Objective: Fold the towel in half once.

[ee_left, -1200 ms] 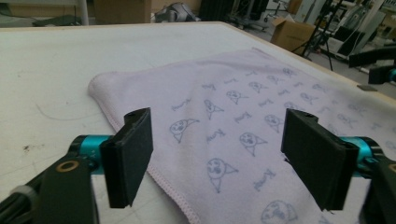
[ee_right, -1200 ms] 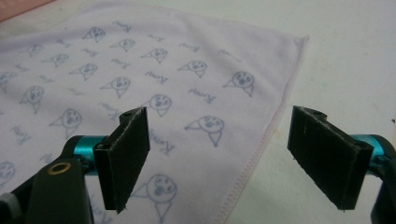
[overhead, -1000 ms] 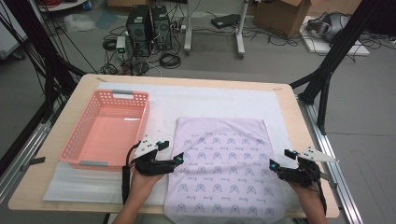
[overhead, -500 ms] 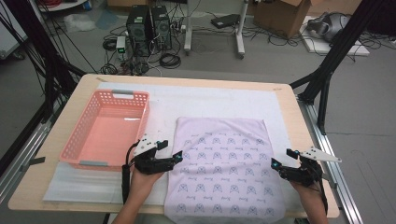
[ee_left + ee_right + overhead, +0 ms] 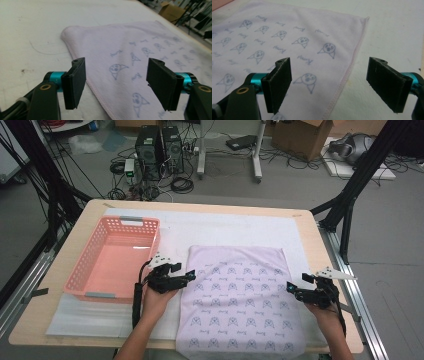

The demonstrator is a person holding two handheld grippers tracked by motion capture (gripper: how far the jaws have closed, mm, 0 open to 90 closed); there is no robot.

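A lilac cloth (image 5: 235, 300) printed with small cartoon faces lies flat on the white mat (image 5: 225, 227). My left gripper (image 5: 191, 274) lies low at the cloth's left edge and points right. In the left gripper view the hem of the cloth (image 5: 140, 45) runs between the jaws of the left gripper (image 5: 116, 82); they have just been closing but stand apart, pads clear of the fabric. My right gripper (image 5: 290, 287) sits at the cloth's right edge and points left. In the right gripper view it (image 5: 329, 85) is open, with the right hem of the cloth (image 5: 287, 30) between its jaws.
A pink slatted basket (image 5: 97, 295) stands left of the cloth, close behind my left hand. The wooden table (image 5: 65, 265) ends just past my right hand. Black frame struts (image 5: 360, 170) rise at the right; computer towers (image 5: 155, 145) and boxes sit on the floor beyond.
Both hands have slid a little away from the person along the cloth's side edges. The cloth has not shifted.
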